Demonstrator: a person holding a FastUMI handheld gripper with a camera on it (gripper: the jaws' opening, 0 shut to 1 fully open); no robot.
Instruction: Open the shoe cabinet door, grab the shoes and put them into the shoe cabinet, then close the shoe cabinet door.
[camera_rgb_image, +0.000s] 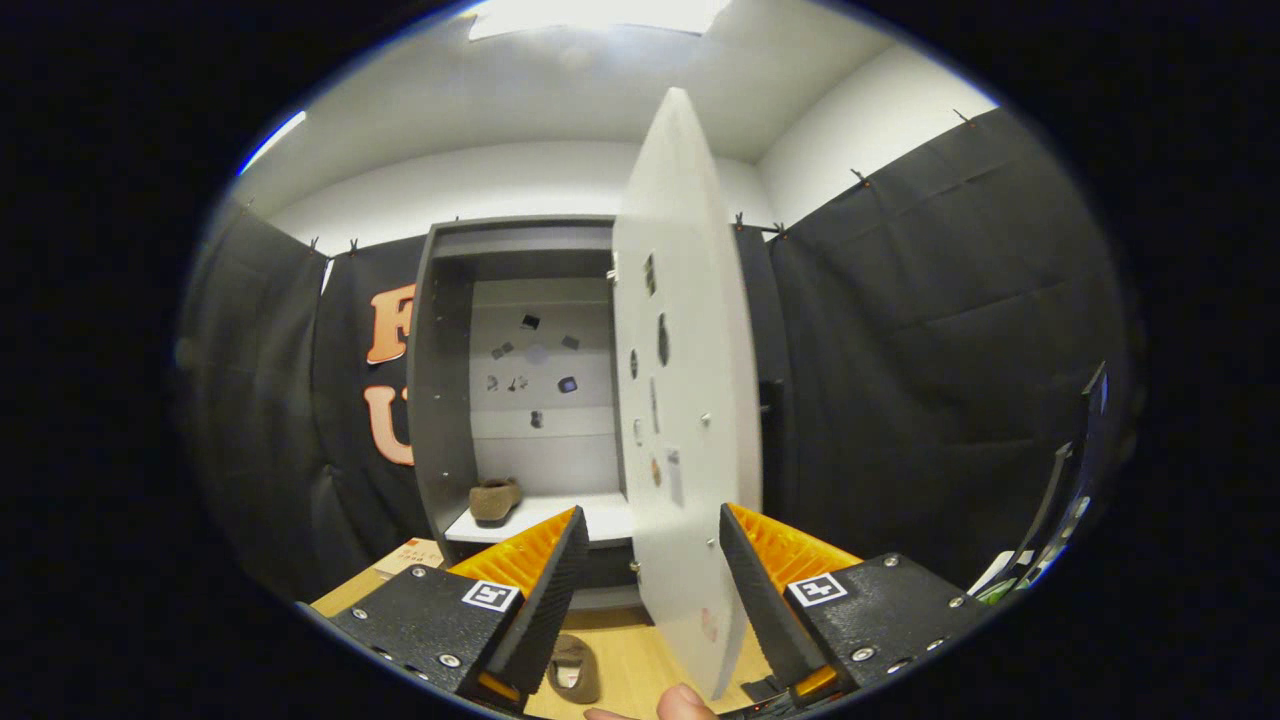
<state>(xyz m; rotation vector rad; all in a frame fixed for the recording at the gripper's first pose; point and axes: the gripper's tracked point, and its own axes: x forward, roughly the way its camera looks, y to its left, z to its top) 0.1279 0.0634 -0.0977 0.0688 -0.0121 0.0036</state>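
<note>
White cabinet door (685, 400) stands between the parted tongs (648, 560), unclamped; swinging it risks striking the brown shoe (573, 668) below.

Black cloth wall (930, 380) hangs behind, wooden floor (640, 670) below, ceiling light (590, 15) above.

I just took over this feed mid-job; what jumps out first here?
The white cabinet door swung wide open, its edge standing between the open gripper fingers. Beyond the fingers, the shoe cabinet holds one brown shoe on its bottom shelf. A second shoe lies on the wooden floor below the fingers, near a fingertip.
</note>
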